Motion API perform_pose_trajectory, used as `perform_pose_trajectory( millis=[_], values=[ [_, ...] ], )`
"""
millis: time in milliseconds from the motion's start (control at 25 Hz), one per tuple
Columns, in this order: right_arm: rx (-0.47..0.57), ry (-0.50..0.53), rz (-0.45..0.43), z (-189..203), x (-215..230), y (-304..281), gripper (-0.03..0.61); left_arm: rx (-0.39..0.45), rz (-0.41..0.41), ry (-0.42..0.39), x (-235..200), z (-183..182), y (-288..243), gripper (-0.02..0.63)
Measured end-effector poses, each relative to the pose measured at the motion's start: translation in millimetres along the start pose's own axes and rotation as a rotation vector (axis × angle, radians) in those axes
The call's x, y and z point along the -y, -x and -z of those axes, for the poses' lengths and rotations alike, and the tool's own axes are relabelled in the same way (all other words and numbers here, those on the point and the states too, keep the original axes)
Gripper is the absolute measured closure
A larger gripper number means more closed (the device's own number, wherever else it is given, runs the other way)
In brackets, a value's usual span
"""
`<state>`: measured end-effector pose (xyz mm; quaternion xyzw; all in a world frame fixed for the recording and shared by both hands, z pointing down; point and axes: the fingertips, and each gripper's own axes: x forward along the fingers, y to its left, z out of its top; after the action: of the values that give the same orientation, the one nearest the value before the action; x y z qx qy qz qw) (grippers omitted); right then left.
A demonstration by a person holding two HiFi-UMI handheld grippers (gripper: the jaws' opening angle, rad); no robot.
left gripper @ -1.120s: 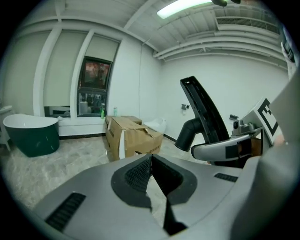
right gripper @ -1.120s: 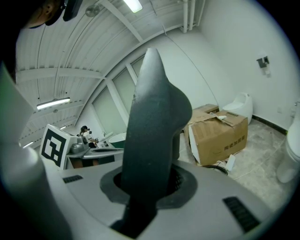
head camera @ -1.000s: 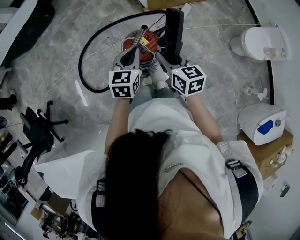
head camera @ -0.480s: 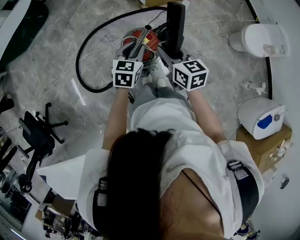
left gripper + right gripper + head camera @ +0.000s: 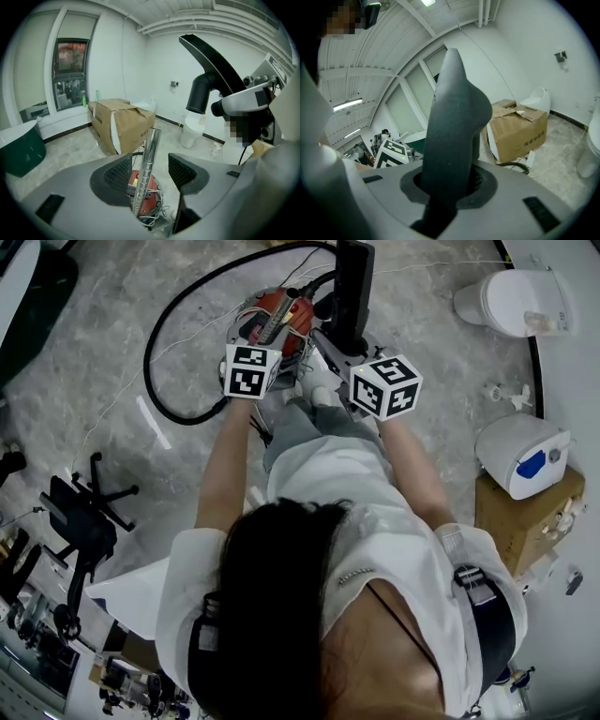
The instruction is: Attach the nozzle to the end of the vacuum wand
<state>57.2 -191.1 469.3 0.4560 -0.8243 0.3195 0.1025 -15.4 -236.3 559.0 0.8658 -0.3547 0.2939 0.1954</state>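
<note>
Your right tool [image 5: 447, 183] grips the stiff black nozzle [image 5: 457, 117], and your left tool [image 5: 153, 171] is opening around the shiny wand [image 5: 152, 140], likely slippery, so hold it near its end.

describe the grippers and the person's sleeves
The left gripper and right gripper have grey moulded bodies, dark ribbed pads and a white cube with black square markers. The left's jaws are opening, the metal wand between them. Short white sleeves.
</note>
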Motion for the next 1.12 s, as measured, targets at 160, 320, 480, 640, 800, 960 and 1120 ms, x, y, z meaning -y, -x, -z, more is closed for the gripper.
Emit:
perform_pose_trajectory(
  millis=[160, 320, 480, 640, 800, 960, 1120],
  values=[
    [0.008, -0.014, 0.007, -0.9, 7.2, -6.3, 0.486, -0.004, 0.023, -0.023, -4.2, 7.1, -16.3, 0.387],
    [0.010, -0.025, 0.016, -1.3, 8.5, -9.5, 0.486, -0.079, 0.062, -0.052, -3.8, 27.4, -33.5, 0.372],
    [-0.007, -0.009, 0.011, -0.3, 11.0, -16.0, 0.486, -0.091, 0.063, -0.049, -8.1, 32.9, -47.8, 0.371],
    [-0.004, -0.031, 0.017, 1.6, 14.7, -19.4, 0.486, -0.122, 0.072, -0.062, -7.0, 45.3, -63.1, 0.371],
    [-0.006, -0.037, 0.020, 2.3, 16.2, -23.0, 0.486, -0.117, 0.069, -0.064, -10.5, 47.8, -74.8, 0.371],
    [-0.011, -0.045, 0.028, 3.6, 18.6, -28.8, 0.486, -0.112, 0.082, -0.061, -15.7, 51.5, -86.8, 0.371],
    [-0.016, -0.051, 0.034, 3.4, 24.2, -28.3, 0.486, -0.113, 0.097, -0.045, -13.7, 52.9, -96.3, 0.371]
  ],
)
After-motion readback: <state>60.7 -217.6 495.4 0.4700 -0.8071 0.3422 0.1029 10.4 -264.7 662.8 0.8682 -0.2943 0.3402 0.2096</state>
